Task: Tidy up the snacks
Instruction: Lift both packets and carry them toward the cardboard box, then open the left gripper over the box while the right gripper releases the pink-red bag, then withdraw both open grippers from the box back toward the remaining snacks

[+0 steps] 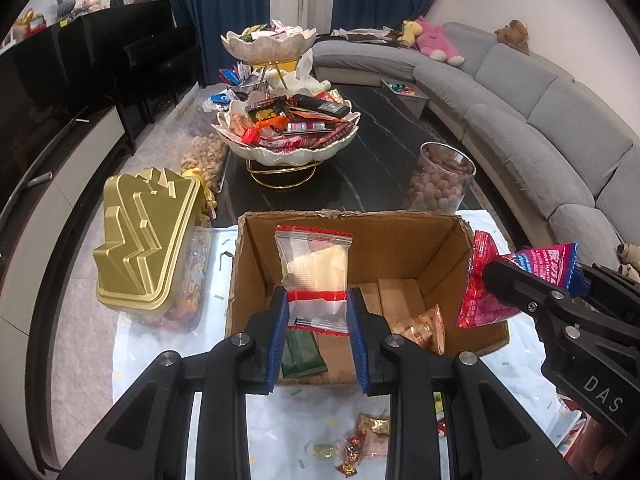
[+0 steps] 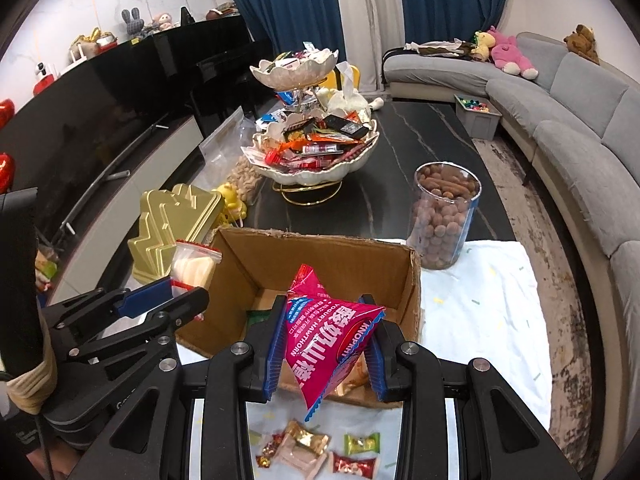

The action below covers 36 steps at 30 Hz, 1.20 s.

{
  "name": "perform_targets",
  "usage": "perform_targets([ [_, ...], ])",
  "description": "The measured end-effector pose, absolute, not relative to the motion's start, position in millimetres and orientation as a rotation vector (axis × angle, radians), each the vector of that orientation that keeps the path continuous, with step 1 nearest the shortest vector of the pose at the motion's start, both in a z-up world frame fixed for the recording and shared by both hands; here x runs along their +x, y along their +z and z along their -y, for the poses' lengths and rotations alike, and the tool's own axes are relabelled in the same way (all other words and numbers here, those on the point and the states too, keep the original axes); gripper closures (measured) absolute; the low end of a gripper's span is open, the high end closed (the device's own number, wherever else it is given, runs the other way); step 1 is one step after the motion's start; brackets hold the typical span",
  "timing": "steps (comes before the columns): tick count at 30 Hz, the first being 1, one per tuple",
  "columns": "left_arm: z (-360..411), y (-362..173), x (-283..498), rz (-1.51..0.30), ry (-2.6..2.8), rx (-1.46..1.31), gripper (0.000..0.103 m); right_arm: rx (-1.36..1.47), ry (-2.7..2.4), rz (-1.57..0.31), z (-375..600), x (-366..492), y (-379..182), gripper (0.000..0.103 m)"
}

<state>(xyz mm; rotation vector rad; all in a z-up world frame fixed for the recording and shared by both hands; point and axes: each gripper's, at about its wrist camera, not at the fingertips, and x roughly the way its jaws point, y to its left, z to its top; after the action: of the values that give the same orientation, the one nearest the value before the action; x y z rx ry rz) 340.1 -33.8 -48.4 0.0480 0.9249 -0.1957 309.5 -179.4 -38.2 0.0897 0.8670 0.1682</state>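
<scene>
Left wrist view shows the left claw (image 1: 317,304) closed on a clear zip bag (image 1: 314,264) with a pale snack inside; the bag stands upright between the blue pads, its long axis pointing away from the claw, and it hangs over the open cardboard box (image 1: 440,240). The right claw (image 2: 326,328) holds a pink triangular snack packet (image 2: 324,340), pinched at its sides, also above the near part of the same box. So both packets are already over the opening, and I judge that the coming move is only downward and then a release; the left claw seems a little more toward the middle of the box, the right one nearer to its front right corner. On the box floor lie a green packet (image 1: 302,354) and an orange-brown one (image 1: 422,330). Some small wrapped candies (image 2: 304,448) remain on the white cloth (image 2: 480,300) of the bench, before the box. Much of the box floor is hidden behind the claws and the bags, so I cannot tell how much free room is left.
</scene>
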Motion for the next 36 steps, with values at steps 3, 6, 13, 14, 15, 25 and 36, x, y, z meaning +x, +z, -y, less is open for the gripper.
perform_targets([
  [3, 33, -53, 346, -0.931, -0.196, 0.043, 0.074, 0.089, 0.170, -0.876, 179, 316, -43, 0.067],
  [6, 32, -58, 352, -0.940, -0.196, 0.038, 0.074, 0.090, 0.171, -0.888, 179, 322, -48, 0.067],
  [13, 30, -71, 363, -0.964, -0.197, 0.030, 0.074, 0.091, 0.178, -0.920, 178, 335, -62, 0.067],
  [14, 30, -73, 363, -0.967, -0.198, 0.028, 0.074, 0.091, 0.180, -0.925, 177, 337, -64, 0.067],
  [15, 30, -74, 364, -0.969, -0.198, 0.026, 0.074, 0.091, 0.182, -0.929, 177, 338, -66, 0.067],
  [25, 27, -79, 368, -0.970, -0.199, 0.015, 0.064, 0.084, 0.183, -0.937, 175, 343, -71, 0.060],
  [36, 19, -67, 358, -0.944, -0.165, 0.027, 0.029, 0.074, 0.124, -0.904, 181, 337, -59, 0.021],
])
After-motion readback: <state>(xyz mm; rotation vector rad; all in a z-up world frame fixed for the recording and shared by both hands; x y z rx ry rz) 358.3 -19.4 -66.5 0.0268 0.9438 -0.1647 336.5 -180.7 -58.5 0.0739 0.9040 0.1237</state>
